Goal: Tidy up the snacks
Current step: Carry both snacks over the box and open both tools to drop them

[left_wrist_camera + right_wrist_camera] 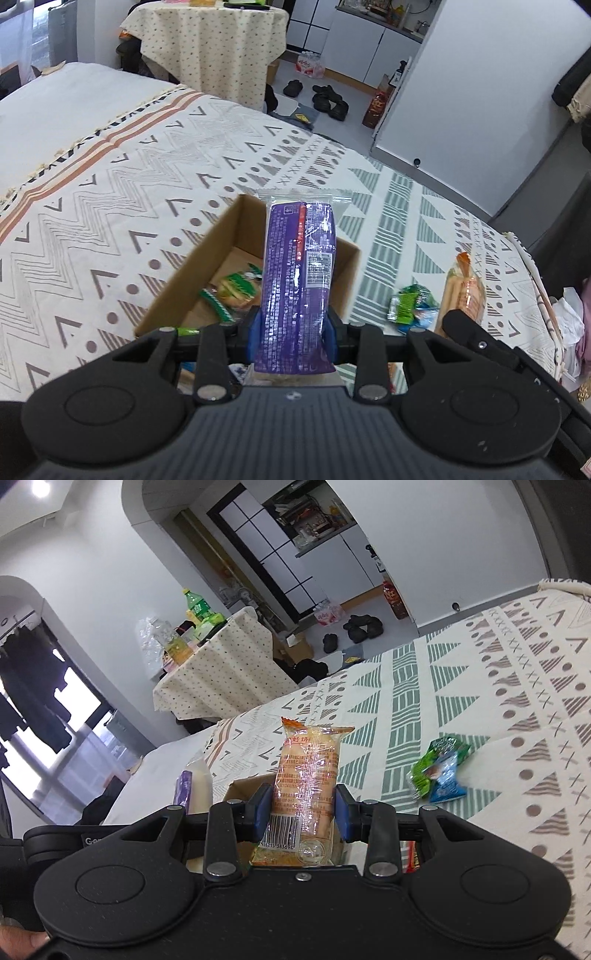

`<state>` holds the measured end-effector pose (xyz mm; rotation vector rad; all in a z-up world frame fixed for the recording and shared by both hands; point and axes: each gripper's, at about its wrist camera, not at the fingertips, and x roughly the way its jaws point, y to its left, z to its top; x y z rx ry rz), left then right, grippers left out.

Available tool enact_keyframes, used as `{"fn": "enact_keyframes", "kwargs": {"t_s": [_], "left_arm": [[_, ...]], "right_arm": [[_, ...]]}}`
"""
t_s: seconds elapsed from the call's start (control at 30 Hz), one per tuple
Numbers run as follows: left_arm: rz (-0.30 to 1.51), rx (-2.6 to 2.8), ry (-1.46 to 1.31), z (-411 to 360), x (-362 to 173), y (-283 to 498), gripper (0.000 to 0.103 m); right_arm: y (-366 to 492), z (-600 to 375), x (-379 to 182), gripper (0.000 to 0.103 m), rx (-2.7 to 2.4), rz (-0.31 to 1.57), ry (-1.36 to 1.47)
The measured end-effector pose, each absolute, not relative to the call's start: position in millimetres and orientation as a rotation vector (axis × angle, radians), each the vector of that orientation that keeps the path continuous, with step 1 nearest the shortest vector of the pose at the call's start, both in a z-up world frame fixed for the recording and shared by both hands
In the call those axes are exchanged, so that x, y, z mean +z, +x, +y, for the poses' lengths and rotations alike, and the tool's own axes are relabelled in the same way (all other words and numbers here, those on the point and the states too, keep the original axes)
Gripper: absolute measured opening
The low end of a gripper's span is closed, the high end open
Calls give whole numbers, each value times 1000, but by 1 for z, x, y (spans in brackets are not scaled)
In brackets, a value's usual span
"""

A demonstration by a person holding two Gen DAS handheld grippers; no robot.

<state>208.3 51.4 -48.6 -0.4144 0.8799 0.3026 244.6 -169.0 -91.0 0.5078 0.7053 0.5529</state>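
Bed [110,177]: patterned cover, open box [207,258] on it.
Left gripper [294,328]: pinching purple pack [299,280].
Right gripper [303,812]: pinching orange pack [308,771].

purple packet [295,284], orange packet [306,775], brown box [192,266]

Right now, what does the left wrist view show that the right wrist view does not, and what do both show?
Only the left wrist view shows the inside of the cardboard box, with a green snack in it, and the left hand-held gripper shut on the purple packet.

Only the right wrist view shows the right hand-held gripper shut on the orange packet, and a green bottle.

Both show the green and blue snacks on the patterned blanket.
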Motion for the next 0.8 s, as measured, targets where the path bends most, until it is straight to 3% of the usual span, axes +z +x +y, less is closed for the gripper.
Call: {"fn": "enact_keyframes", "kwargs": {"t_s": [0.8], "left_arm": [[994, 277, -439, 115, -98, 236, 33]], "right_arm": [[254, -85, -111, 36, 613, 752, 432]]}}
